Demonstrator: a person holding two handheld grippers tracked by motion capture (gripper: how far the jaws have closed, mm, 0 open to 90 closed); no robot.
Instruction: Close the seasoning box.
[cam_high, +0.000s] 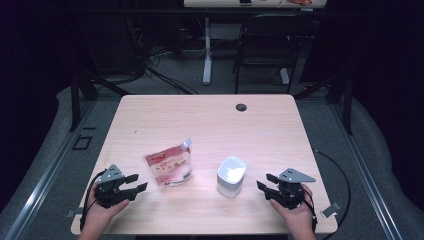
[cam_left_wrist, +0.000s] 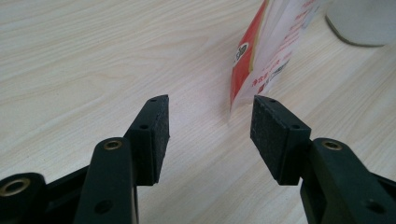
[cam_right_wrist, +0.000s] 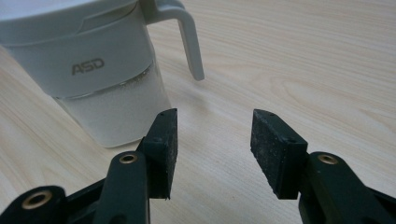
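On the worktop, both tongs gape empty: left tongs face the pouch, right tongs the jar. That upright pouch looks floppy; a careless nudge could topple it.

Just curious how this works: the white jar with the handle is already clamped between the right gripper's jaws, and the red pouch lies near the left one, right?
Not quite. The right gripper is open and holds nothing; the white jar stands beside it, as the right gripper view shows. The red pouch does lie near the left gripper.

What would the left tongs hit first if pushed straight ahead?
Probably the pouch: its lower corner stands just beyond the open left tongs, slightly toward the right pad. Depth is hard to judge; the bare table lies between.
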